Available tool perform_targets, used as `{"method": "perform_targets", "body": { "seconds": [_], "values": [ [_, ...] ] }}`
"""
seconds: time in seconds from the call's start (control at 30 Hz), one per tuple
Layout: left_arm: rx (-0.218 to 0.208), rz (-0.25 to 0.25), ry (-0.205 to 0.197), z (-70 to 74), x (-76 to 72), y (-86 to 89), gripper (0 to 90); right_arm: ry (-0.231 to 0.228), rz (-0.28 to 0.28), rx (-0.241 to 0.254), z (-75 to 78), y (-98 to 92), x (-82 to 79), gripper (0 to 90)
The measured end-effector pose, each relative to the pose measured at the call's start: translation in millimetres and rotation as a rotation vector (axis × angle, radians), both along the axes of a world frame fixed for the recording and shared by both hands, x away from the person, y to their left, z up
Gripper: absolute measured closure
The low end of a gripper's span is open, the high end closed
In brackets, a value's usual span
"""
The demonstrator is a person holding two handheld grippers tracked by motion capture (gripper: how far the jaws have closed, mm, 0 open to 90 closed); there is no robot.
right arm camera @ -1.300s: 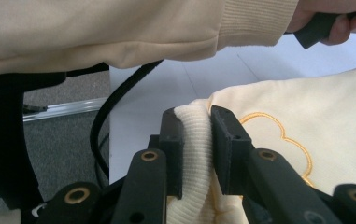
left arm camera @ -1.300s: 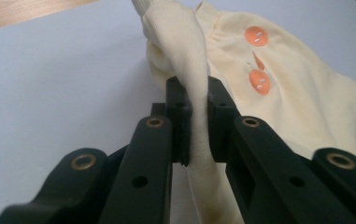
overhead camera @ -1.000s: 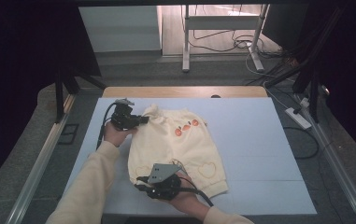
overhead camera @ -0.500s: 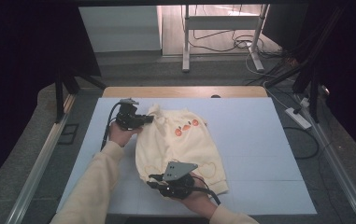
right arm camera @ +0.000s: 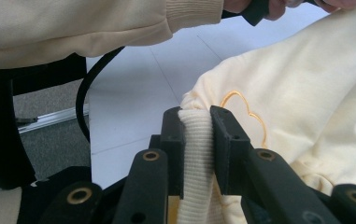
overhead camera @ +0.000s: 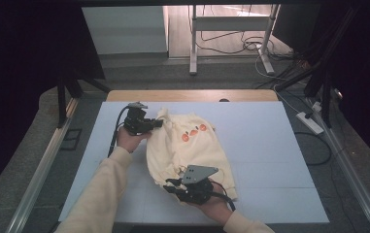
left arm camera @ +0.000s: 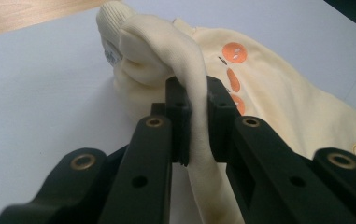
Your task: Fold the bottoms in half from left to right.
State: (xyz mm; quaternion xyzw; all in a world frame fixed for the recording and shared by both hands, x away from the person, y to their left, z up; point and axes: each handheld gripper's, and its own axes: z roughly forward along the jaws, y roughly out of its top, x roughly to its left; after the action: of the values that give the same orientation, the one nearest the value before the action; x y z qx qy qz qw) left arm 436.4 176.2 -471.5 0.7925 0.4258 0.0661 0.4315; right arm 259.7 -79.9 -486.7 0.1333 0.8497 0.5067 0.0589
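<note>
Sweater [right arm camera: 306, 93] ribbed hem between right tool [right arm camera: 197, 116] pads

The sweater [overhead camera: 190, 145] is pale cream yellow, with three orange shapes [overhead camera: 193, 132] across the chest and a thin orange-yellow outline stitched near its ribbed hem [right arm camera: 195, 154]. Both grippers, left [overhead camera: 159, 123] and right [overhead camera: 171, 185], are black with brass-coloured rivets. The table [overhead camera: 270, 145] is white, its far edge light wood

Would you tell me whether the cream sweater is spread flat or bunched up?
Bunched up. The cream sweater lies rumpled on the white table, with folds pinched by the left gripper and right gripper.
</note>
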Motion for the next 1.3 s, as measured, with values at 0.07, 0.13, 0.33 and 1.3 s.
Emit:
{"method": "perform_targets", "body": {
  "seconds": [0.07, 0.13, 0.33, 1.3],
  "values": [
    [-0.001, 0.002, 0.002, 0.0, 0.3, -0.9, 81.9, 0.002, -0.006, 0.004, -0.1, -2.5, -0.2, 76.0],
    [-0.005, 0.003, 0.001, -0.2, 0.6, -2.0, 81.8, 0.004, -0.011, 0.004, 0.1, -5.2, -0.7, 76.0],
    [-0.018, -0.003, 0.003, 0.6, 0.9, -6.0, 81.8, 0.006, -0.025, 0.009, 2.1, -15.9, -2.2, 76.3],
    [-0.047, -0.015, 0.003, 0.3, 4.1, -22.6, 81.6, 0.021, -0.100, 0.025, 9.1, -54.6, 1.8, 79.6]
  ]
}}
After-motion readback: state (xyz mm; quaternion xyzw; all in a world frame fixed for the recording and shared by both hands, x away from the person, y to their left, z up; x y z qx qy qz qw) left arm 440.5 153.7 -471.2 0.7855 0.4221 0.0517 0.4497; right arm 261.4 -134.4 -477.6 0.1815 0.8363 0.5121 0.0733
